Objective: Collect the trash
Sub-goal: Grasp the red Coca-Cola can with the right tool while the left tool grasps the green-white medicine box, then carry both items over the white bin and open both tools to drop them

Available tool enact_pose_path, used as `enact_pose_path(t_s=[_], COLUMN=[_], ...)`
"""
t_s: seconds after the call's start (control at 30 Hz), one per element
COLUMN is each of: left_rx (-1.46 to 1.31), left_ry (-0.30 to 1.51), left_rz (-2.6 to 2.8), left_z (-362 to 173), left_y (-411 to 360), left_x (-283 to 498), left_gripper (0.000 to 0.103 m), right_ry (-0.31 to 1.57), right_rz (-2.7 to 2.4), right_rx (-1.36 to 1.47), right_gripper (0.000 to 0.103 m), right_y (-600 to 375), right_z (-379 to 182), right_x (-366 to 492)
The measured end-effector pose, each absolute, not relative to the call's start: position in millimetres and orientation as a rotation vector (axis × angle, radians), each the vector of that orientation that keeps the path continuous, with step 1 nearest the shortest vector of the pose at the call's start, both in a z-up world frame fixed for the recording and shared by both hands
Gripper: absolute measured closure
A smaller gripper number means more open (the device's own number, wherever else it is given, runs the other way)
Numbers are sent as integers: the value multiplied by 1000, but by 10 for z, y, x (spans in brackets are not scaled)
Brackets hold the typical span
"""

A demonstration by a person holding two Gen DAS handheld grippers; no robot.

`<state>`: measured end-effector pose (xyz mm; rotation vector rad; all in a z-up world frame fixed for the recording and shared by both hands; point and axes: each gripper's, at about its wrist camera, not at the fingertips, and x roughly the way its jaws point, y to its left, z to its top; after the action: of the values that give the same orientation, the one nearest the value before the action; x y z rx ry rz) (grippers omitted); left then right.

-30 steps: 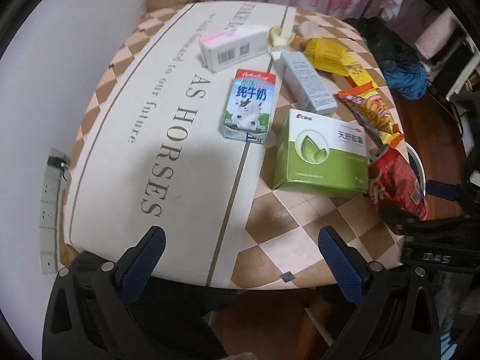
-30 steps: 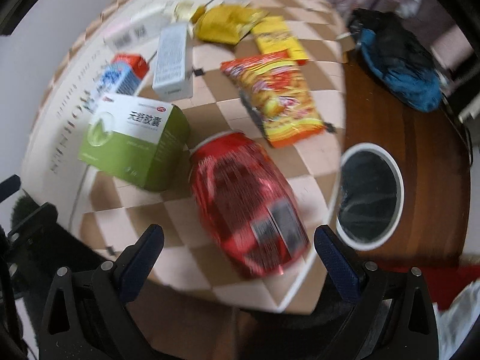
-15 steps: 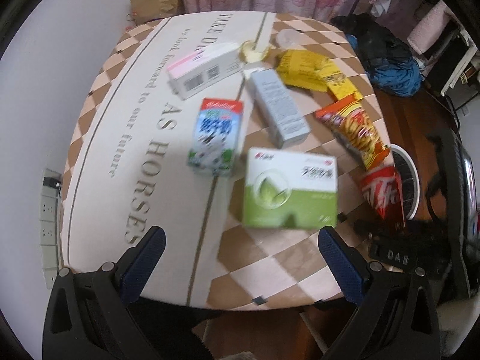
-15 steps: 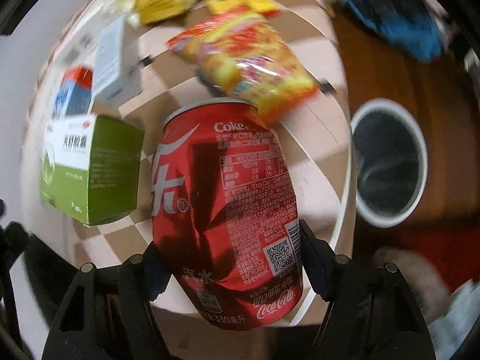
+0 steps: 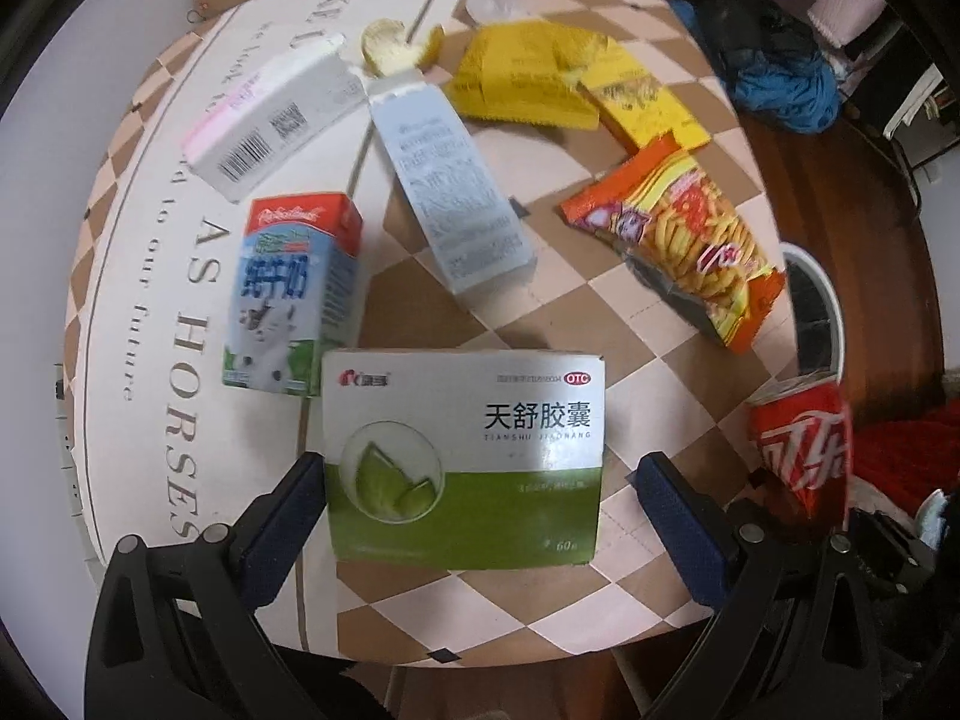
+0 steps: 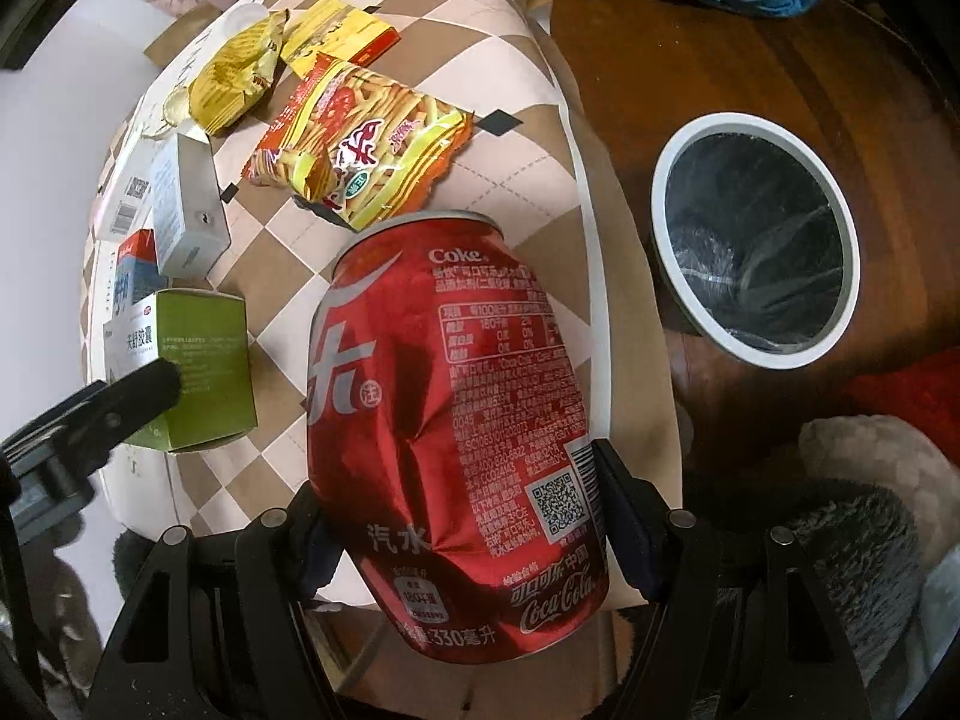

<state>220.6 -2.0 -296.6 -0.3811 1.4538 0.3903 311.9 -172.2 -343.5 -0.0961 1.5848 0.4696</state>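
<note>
Lifted since earlier, Coke can point(image 6: 456, 420) clamped in right hand-held gripper point(image 6: 462, 516)

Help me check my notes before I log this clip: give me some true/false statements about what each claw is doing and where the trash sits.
1. The right claw is shut on the red cola can. True.
2. The left claw grips the milk carton. False: it is open, its fingers on either side of the green and white medicine box.
3. The cola can is dented. True.
4. The white-rimmed bin stands on the checkered tablecloth. False: it stands beside the table, on the wooden floor.
5. The chip bag lies inside the bin. False: it lies on the tablecloth.
</note>
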Motion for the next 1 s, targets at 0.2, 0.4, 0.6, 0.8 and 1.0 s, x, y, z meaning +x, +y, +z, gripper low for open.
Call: enact_pose_path(t_s=[0.2, 0.4, 0.6, 0.8, 1.0], left_rx=[-361, -335, -297, -260, -250], left_ry=[1460, 1420, 1346, 1266, 1195], left_rz=[378, 405, 457, 498, 496], left_z=[-3064, -3051, -2841, -2547, -2264], left_y=[-32, -13, 32, 20, -44], left_x=[2181, 2129, 1934, 1700, 1726], left_gripper=[2, 16, 17, 17, 17], right_ry=[1512, 1482, 1419, 1385, 1341], right_rz=[475, 466, 500, 540, 592], right_rx=[-143, -167, -191, -161, -78], right_gripper=[29, 29, 29, 30, 30], right_y=[-1604, -1551, -1494, -1471, -1597], right_z=[-3372, -3338, -3231, -3035, -2733], right_x=[2969, 2867, 2736, 2616, 2601])
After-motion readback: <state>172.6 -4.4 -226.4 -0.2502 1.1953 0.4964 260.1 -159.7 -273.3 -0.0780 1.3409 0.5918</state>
